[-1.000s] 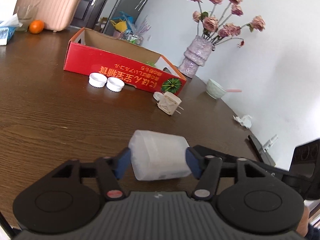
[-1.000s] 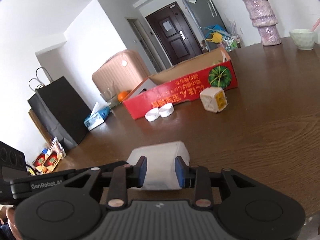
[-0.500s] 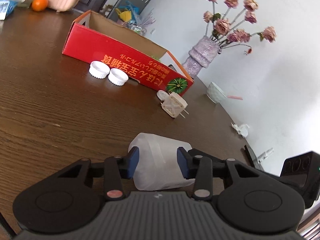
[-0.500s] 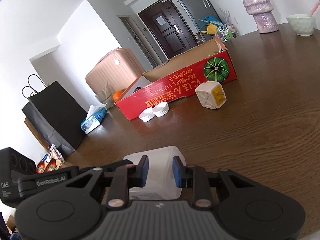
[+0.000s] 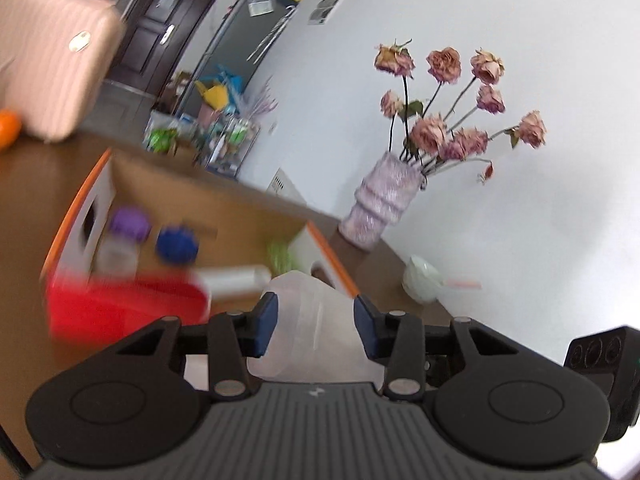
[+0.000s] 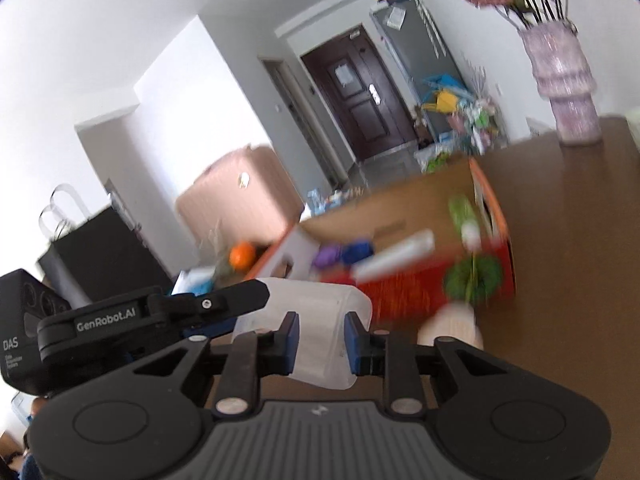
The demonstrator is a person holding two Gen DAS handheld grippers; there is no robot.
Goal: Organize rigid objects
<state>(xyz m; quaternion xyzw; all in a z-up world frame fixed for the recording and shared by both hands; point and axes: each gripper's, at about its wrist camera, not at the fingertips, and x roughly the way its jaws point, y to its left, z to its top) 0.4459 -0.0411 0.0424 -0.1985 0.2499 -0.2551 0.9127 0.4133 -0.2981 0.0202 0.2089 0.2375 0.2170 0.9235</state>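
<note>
translucent plastic container (image 5: 316,312) is sitting between the blue pads of both grippers at once, raised above the brown table (image 6: 568,248) and close to the red cardboard box (image 5: 120,304). the left gripper (image 5: 316,320) is pinching it from 2 sides, each pad (image 5: 266,320) pressing against a cloudy wall, and the container's lower part is disappearing behind the black gripper body. the right gripper (image 6: 318,342) is closing on a narrower edge of the same container (image 6: 320,320), pads (image 6: 290,340) touching the plastic; the other tool's black arm is crossing over the container's left top corner in that view and hiding it.

motion blur is smearing most of the near scene. inside the box (image 6: 400,280), a purple-capped item (image 5: 126,226), a blue round item (image 5: 176,242), a white tube-like shape (image 5: 236,278) and something green (image 5: 280,256) are showing only as soft blobs, and what they really are is hard to tell. a pale blurred lump (image 6: 452,326) is lying on the table just in front of the box in the right wrist view; its shape is not readable. the box's printed front is streaking into plain red with a green patch.

farther back, things are staying sharper: a lilac vase (image 5: 384,200) of dried roses, a pale green bowl (image 5: 422,278) partly cut by the table edge, a pink suitcase (image 5: 52,60), and an orange (image 6: 242,256).
</note>
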